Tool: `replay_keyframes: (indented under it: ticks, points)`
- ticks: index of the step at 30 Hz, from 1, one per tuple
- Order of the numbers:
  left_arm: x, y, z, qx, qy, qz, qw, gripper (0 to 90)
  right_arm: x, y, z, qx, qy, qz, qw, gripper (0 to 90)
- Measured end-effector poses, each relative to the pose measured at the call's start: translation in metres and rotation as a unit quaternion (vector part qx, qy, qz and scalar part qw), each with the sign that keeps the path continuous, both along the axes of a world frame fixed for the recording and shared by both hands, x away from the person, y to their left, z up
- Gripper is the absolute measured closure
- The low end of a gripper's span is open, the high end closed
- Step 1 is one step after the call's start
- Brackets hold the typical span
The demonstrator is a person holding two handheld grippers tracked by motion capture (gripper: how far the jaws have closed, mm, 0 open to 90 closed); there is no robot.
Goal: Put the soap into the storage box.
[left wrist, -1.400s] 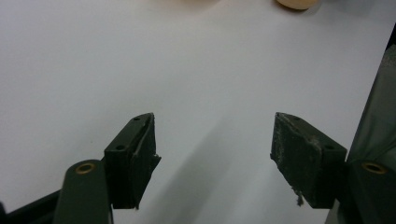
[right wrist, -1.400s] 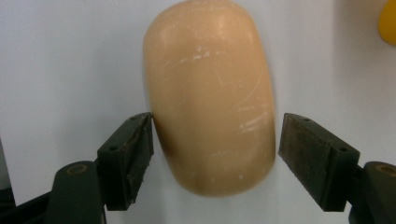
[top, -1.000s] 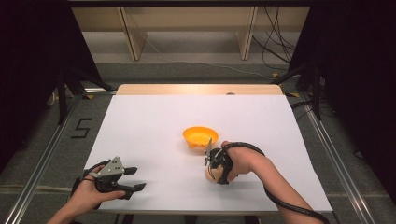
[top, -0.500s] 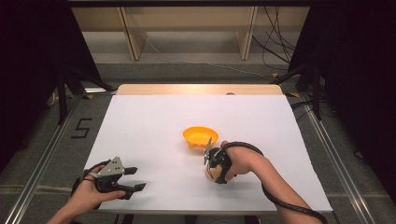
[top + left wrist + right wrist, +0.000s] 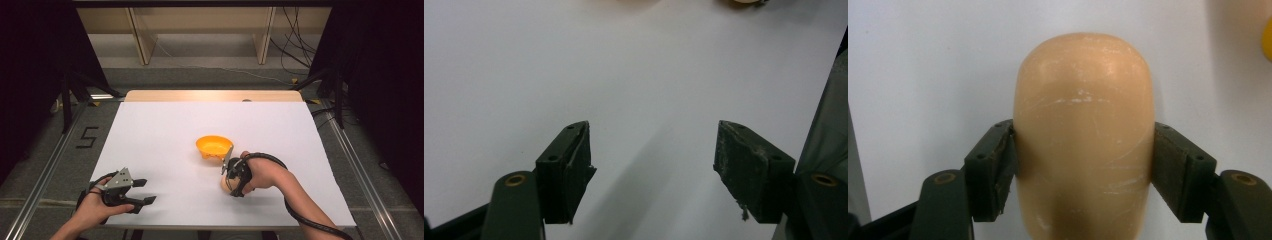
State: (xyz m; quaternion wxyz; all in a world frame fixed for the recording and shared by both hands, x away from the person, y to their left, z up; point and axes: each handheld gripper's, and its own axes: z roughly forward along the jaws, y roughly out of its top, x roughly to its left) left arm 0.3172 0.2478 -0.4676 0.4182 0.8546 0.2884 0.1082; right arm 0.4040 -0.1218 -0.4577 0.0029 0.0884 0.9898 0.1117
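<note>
An orange bowl sits near the middle of the white table. Just in front of it, to its right, my right gripper points down at the table and is shut on a tan rounded block; both jaws press its sides in the right gripper view. From above, a sliver of that tan block peeks out at the gripper's left. My left gripper rests near the front left edge, open, with bare white table between its jaws. In the left gripper view its fingers stand wide apart.
A wooden strip runs along the table's far edge. Wooden shelving and cables lie beyond it on the floor. Black stands flank the table on both sides. A cable loops from the right gripper along the forearm.
The right gripper with the tan block has shifted slightly toward the front and tilted. The left gripper has stayed where it was.
</note>
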Motion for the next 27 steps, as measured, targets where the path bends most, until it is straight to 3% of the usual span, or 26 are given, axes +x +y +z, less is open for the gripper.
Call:
replay_keyframes:
  ticks: [4,6,8,10,11,13,14,16,19,20,22,25,27]
  points:
    - [0.000,0.000,0.000,0.002,0.000,0.001,1.0000,30.9,-0.003,-0.006,0.005,0.015,0.004,-0.034,0.9993,33.6]
    - [0.000,0.000,0.000,0.000,0.000,0.001,1.0000,30.9,-0.002,-0.006,0.005,0.023,-0.003,-0.020,0.9995,33.6]
    - [0.000,0.000,0.000,-0.002,0.001,0.002,1.0000,30.9,-0.004,-0.009,0.007,0.029,0.000,-0.037,0.9989,33.6]
    - [0.000,0.000,0.000,-0.003,0.001,0.003,1.0000,30.9,-0.003,-0.012,0.009,0.033,-0.007,-0.027,0.9990,33.6]
    - [0.000,0.000,0.000,0.000,0.001,0.000,1.0000,30.9,-0.004,-0.014,0.010,0.027,-0.011,-0.038,0.9989,33.6]
    - [0.000,-0.001,0.000,-0.003,0.001,0.003,1.0000,30.9,-0.005,-0.016,0.011,0.041,-0.006,-0.047,0.9981,33.6]
    - [0.000,0.000,0.000,-0.003,0.001,0.003,1.0000,30.9,-0.004,-0.017,0.012,0.046,-0.005,-0.037,0.9982,33.6]
    - [0.000,0.000,0.000,-0.003,0.001,0.003,1.0000,30.9,-0.005,-0.019,0.014,0.052,-0.008,-0.047,0.9975,33.6]
    - [0.000,0.000,0.000,-0.003,0.001,0.004,1.0000,30.9,-0.005,-0.021,0.017,0.064,-0.006,-0.041,0.9971,33.6]
    - [0.000,0.000,0.000,-0.003,0.001,0.004,1.0000,30.9,-0.006,-0.021,0.018,0.063,-0.009,-0.060,0.9961,33.6]
    - [0.000,0.000,0.000,-0.003,0.000,0.004,1.0000,30.9,-0.005,-0.022,0.020,0.068,-0.001,-0.056,0.9961,33.6]
    - [0.000,0.000,0.000,-0.003,0.000,0.004,1.0000,30.9,-0.004,-0.025,0.021,0.082,-0.018,-0.060,0.9947,33.6]
    - [-0.001,-0.001,-0.001,-0.008,0.008,0.011,0.9999,30.9,-0.004,-0.025,0.022,0.083,-0.013,-0.063,0.9945,33.6]
